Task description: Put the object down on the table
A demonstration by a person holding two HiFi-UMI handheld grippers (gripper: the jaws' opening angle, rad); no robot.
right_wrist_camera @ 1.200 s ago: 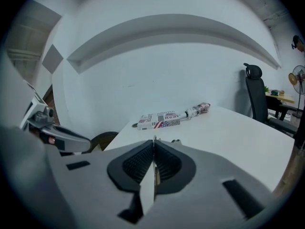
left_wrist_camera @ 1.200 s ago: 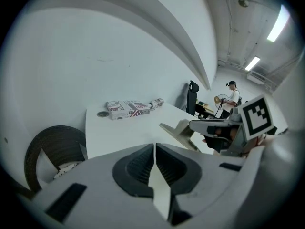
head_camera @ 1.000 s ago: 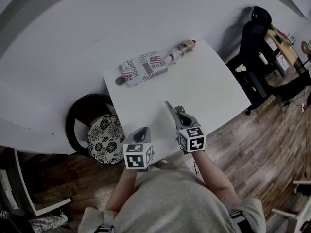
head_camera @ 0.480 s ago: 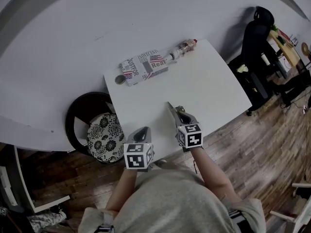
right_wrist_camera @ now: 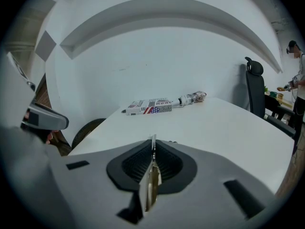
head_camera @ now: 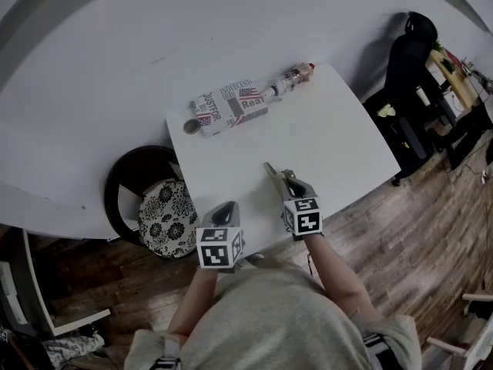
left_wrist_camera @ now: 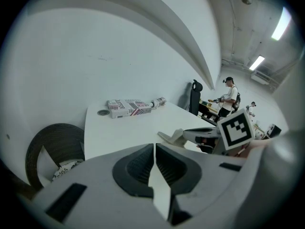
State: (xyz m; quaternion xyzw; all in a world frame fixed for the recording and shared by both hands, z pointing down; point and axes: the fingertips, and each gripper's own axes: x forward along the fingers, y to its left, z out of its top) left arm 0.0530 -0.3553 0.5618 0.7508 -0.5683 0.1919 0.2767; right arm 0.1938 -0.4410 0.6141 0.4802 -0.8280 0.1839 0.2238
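My right gripper (head_camera: pixel 286 182) hovers over the near middle of the white table (head_camera: pixel 331 141), shut on a thin flat pale piece (head_camera: pixel 270 169) that sticks out past its tips toward the far side. In the right gripper view the piece (right_wrist_camera: pixel 152 144) stands edge-on between the black pads of that gripper (right_wrist_camera: pixel 153 157). The left gripper view shows it (left_wrist_camera: pixel 170 137) as a pale wedge ahead of the right gripper (left_wrist_camera: pixel 193 133). My left gripper (head_camera: pixel 225 210) sits at the table's near left edge, shut, with nothing between its pads (left_wrist_camera: pixel 143 163).
A printed flag-pattern box (head_camera: pixel 229 106), a small bottle (head_camera: pixel 291 77) and a small round disc (head_camera: pixel 190 127) lie along the table's far edge. A round chair with a floral cushion (head_camera: pixel 163 214) stands at the left. A black office chair (head_camera: pixel 404 56) is at the right.
Almost nothing differs. The right gripper with the thin piece has shifted very slightly; the left gripper has stayed put.
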